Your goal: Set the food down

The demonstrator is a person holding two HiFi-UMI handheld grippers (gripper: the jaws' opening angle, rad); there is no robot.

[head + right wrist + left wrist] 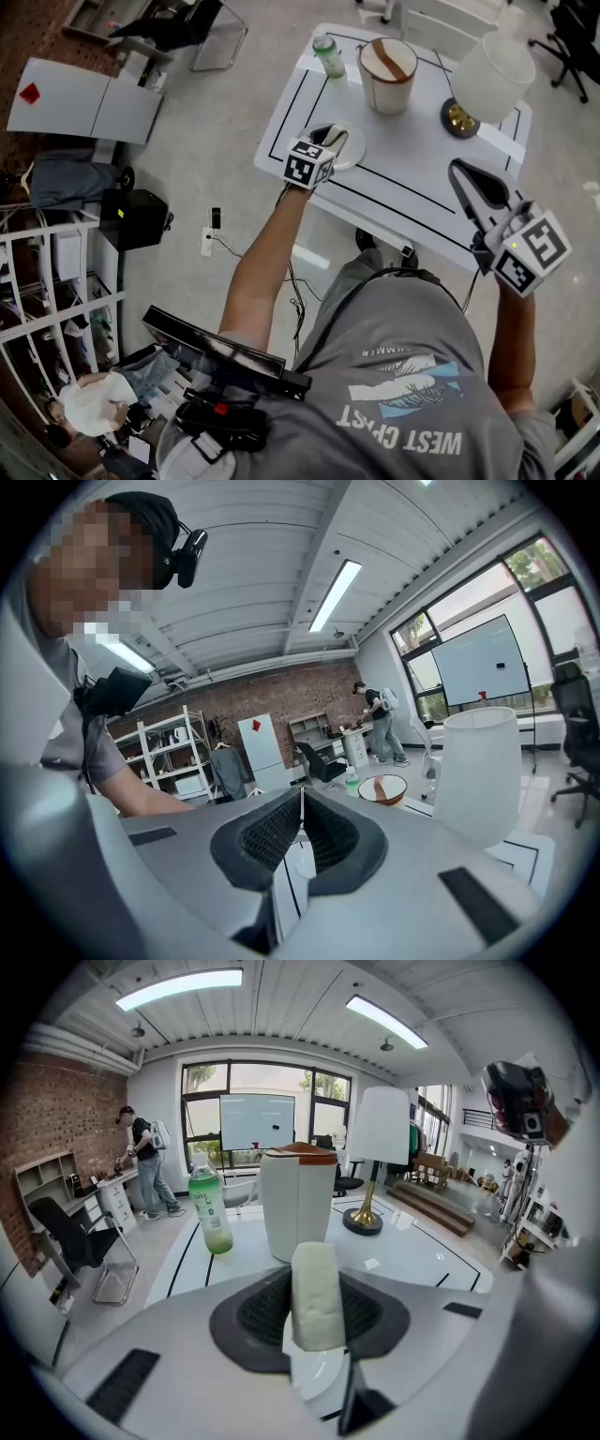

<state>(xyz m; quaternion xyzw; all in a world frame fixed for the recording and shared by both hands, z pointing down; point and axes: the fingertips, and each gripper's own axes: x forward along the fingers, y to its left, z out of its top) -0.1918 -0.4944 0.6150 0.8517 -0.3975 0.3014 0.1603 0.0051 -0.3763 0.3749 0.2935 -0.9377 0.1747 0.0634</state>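
Observation:
A pale, whitish block of food (317,1296) stands upright between the dark pads of my left gripper (317,1312), which is shut on it. Right under it lies a small white plate (314,1380), and the block hangs just above it. In the head view the left gripper (328,138) is over that plate (356,156) near the front left edge of the white table (412,159). My right gripper (462,172) hovers over the table's right side. Its pads meet at the tips with nothing in them (302,803).
Behind the plate stand a green bottle (328,54) (210,1211), a white container with a brown lid (387,75) (297,1202) and a white-shaded lamp on a brass foot (489,80) (379,1147). A person (141,1157) works at a far desk.

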